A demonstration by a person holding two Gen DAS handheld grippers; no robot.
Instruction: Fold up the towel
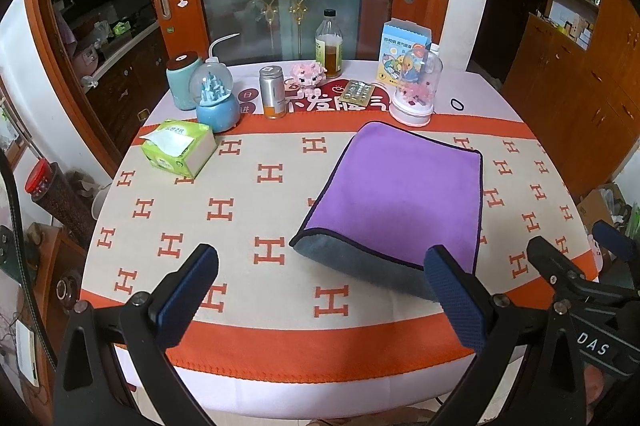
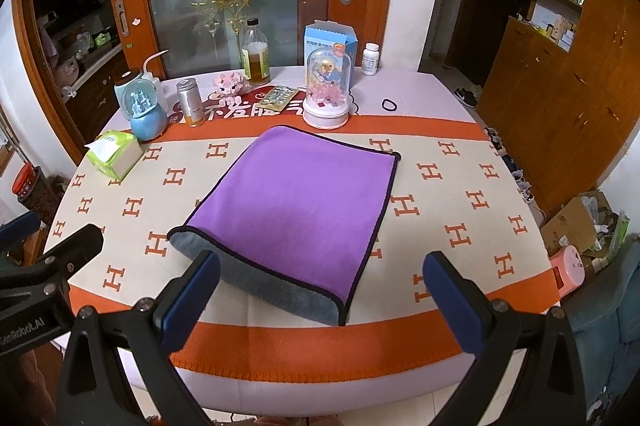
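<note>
Purple microfibre towel with grey underside and dark trim (image 2: 296, 210) lies folded on the table (image 2: 460, 210), toward the near edge, fold facing me, grey layer showing along it. My left gripper (image 1: 320, 290) hovers over the near edge, jaws spread, holding nothing. My right gripper (image 2: 320, 290) likewise, jaws spread and empty. Green tissue box (image 1: 180, 152) sits near the table's left edge.

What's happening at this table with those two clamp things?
A person holds a two-finger gripper in each hand to fold a towel. The purple towel lies on the table, already folded over, grey underside showing at the near edge. The left gripper and right gripper are both open, holding nothing, near that edge.
</note>
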